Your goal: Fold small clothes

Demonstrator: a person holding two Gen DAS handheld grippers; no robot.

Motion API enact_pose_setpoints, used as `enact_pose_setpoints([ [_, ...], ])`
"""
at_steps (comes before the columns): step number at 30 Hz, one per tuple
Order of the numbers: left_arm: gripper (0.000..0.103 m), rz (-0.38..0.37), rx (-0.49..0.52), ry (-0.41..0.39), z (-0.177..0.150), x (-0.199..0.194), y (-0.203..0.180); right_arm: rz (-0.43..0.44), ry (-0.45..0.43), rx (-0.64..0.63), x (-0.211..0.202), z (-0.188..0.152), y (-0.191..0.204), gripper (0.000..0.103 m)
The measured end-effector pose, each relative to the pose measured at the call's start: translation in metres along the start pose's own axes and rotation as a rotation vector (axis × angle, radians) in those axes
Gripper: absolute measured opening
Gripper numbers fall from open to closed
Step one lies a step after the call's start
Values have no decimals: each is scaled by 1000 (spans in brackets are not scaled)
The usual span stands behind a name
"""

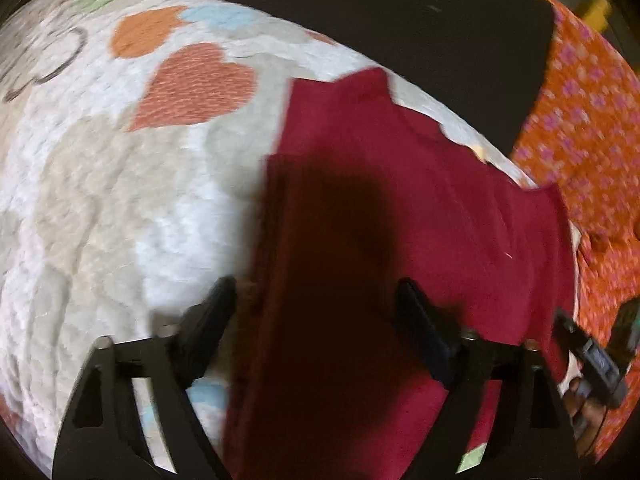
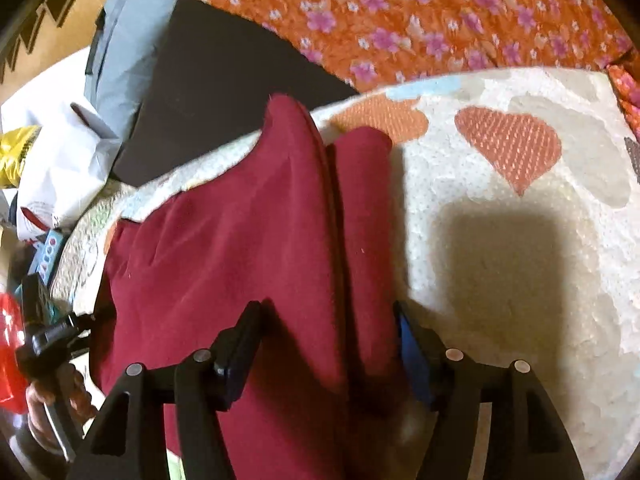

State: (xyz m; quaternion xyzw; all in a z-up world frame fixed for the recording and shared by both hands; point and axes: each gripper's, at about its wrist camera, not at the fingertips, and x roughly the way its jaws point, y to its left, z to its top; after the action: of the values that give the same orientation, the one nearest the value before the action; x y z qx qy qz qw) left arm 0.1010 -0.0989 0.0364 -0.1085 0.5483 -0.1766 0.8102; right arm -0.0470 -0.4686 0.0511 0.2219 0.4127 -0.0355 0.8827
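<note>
Your left gripper [image 1: 316,300] has its jaws spread wide, nothing between them, above the left edge of the dark red garment [image 1: 400,208]. Your right gripper [image 2: 328,320] is likewise spread, its fingers straddling the folded ridge of the same dark red garment [image 2: 240,232] without pinching it.

The garment lies partly folded on the white quilt with heart patches [image 1: 120,180], near the quilt's far edge. A black flat panel [image 2: 216,80] sits just beyond that edge, touching the quilt. An orange floral cloth [image 2: 400,20] lies behind the quilt. White bags [image 2: 60,168] and a grey-blue bundle [image 2: 124,40] crowd the left side of the right wrist view. Each gripper casts a shadow: one on the garment, one on the quilt [image 2: 500,260].
</note>
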Motion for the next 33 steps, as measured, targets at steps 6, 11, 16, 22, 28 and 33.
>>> enact_pose_setpoints([
  [6, 23, -28, 18, 5, -2, -27, -16, 55, -46, -17, -35, 5, 10, 21],
  [11, 23, -94, 22, 63, -22, -68, -23, 102, -76, -106, -90, -10, 35, 20],
  [16, 23, -62, 89, 154, -82, -94, -25, 152, -44, -78, -139, -52, 31, 20],
  [22, 30, 5, -10, 218, -114, -93, 4, -98, 93, -64, -139, -113, 0, 23],
  [28, 33, 52, -123, 132, -123, -124, 38, 44, -54, -118, -175, -90, 47, 24],
  [33, 33, 115, -72, 130, -130, -120, 31, 220, 46, -228, -108, -83, 142, 24],
])
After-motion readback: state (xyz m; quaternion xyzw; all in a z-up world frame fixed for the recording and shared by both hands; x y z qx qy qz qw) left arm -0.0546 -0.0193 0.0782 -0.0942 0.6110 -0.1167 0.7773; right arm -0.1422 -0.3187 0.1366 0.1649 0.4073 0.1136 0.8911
